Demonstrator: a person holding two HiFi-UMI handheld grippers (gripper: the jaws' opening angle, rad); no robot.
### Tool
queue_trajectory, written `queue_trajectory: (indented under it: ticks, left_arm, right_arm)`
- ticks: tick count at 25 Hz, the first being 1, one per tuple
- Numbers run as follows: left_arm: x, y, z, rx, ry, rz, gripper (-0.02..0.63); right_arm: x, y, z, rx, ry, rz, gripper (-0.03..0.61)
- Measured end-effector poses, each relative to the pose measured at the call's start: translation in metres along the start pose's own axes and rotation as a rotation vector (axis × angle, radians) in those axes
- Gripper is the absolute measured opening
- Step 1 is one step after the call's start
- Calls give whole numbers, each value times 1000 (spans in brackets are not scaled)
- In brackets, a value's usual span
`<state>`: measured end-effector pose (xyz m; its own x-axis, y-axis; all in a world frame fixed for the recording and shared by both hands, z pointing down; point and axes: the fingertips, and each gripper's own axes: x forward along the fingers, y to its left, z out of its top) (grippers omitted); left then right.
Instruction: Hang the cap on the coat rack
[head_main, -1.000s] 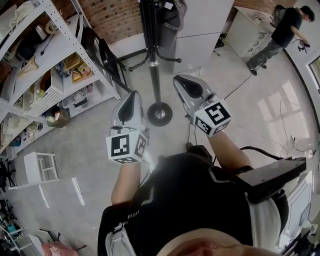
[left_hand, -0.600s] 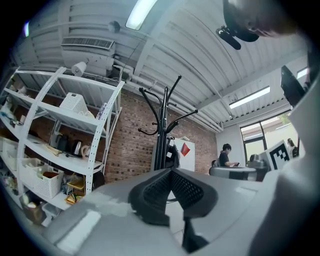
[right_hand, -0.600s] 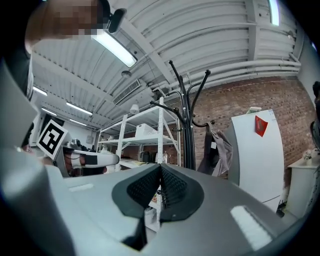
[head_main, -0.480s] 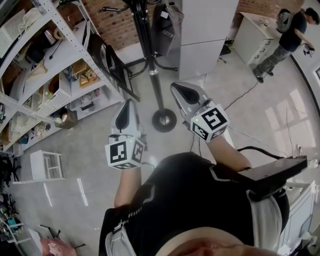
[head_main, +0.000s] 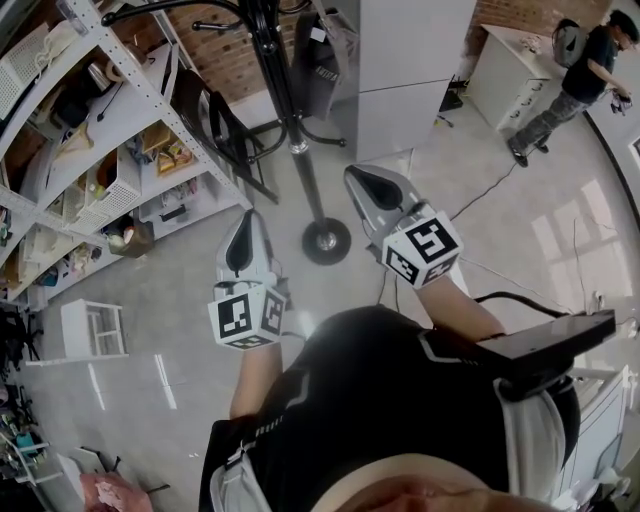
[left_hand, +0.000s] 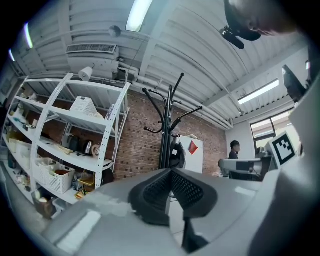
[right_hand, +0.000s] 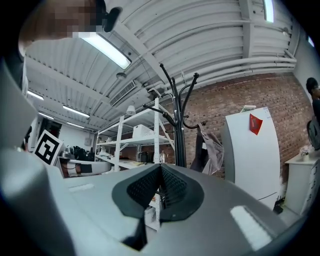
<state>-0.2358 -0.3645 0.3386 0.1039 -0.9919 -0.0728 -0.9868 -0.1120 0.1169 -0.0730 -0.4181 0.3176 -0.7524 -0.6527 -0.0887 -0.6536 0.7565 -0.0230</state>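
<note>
The black coat rack (head_main: 296, 130) stands straight ahead on its round base (head_main: 326, 241). A dark item with a white tag (head_main: 320, 55) hangs on it; whether it is the cap I cannot tell. No cap shows in either gripper. My left gripper (head_main: 243, 222) is held to the left of the base, and my right gripper (head_main: 360, 173) to the right of the pole. The left gripper (left_hand: 171, 171) is shut and empty, aimed at the rack (left_hand: 167, 125). The right gripper (right_hand: 161, 166) is shut and empty too, with the rack (right_hand: 178, 125) and a grey hanging garment (right_hand: 214, 150) beyond it.
A white shelf unit (head_main: 90, 150) packed with goods fills the left side. A white cabinet (head_main: 410, 60) stands behind the rack. A person (head_main: 575, 70) stands by a white counter at the far right. A cable (head_main: 480, 180) runs over the floor.
The view has shifted, so more of the rack's upper hooks show. My left gripper has swung slightly left and drawn back a little. The right gripper has kept its place beside the pole.
</note>
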Motion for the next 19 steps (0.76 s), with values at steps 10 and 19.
queue_trajectory:
  ticks: [10,19]
  left_arm:
    - [9,-14,-1,0,8,-18,81]
    - [10,-12,1,3,8,-11,81]
  right_arm:
    - [-4,-11,2,8,1,13,8]
    - [-3,-13,4,15,-6,14,8]
